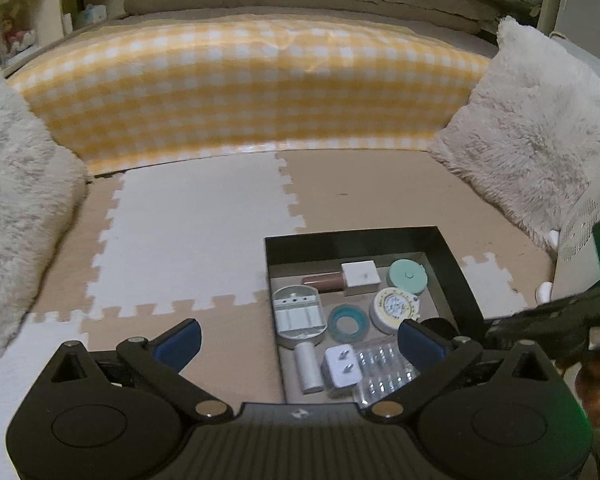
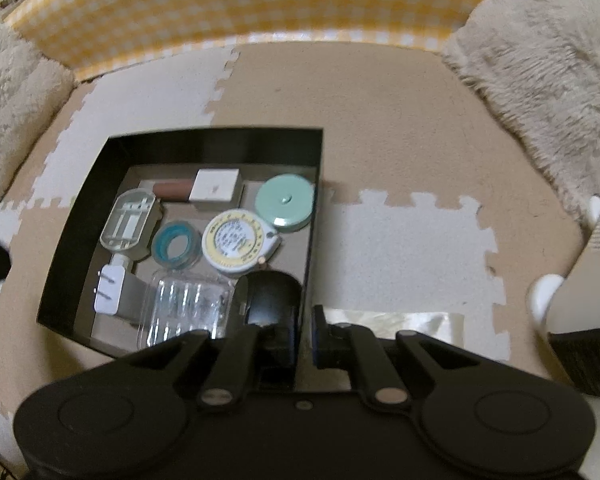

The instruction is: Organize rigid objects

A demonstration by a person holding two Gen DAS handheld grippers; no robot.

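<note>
Left hand-held gripper (image 1: pixel 298 344): nearest the lens, blue pads spread as wide as they go, nothing between them — it hangs above the near-left edge of the box.
Right hand-held gripper (image 2: pixel 305 334): jaws nearly pressed together on the box's near-right wall, steadying it by the look of things.
Black box (image 2: pixel 80 248): open-topped, thin-walled, sitting on the foam floor mat (image 2: pixel 400 128); likely light and apt to slide if nudged.
Contents: every rigid item in view already lies inside — mint round tin (image 2: pixel 286 202), yellow-rimmed tape measure (image 2: pixel 236 240), teal ring (image 2: pixel 176 244), white cube (image 2: pixel 215 186), brown tube (image 2: pixel 172 191), white plug adapter (image 2: pixel 108 292), clear blister case (image 2: pixel 184 304), grey oval tray (image 2: pixel 130 220), dark mouse-shaped item (image 2: pixel 274 300).
Handling, judged: all stiff and light; the tins are smooth and round — pinch across the rim. The blister case may flex; take it by its long edges.
Surroundings: yellow checked cover (image 1: pixel 240 88), shaggy cushion (image 1: pixel 536 132).
</note>
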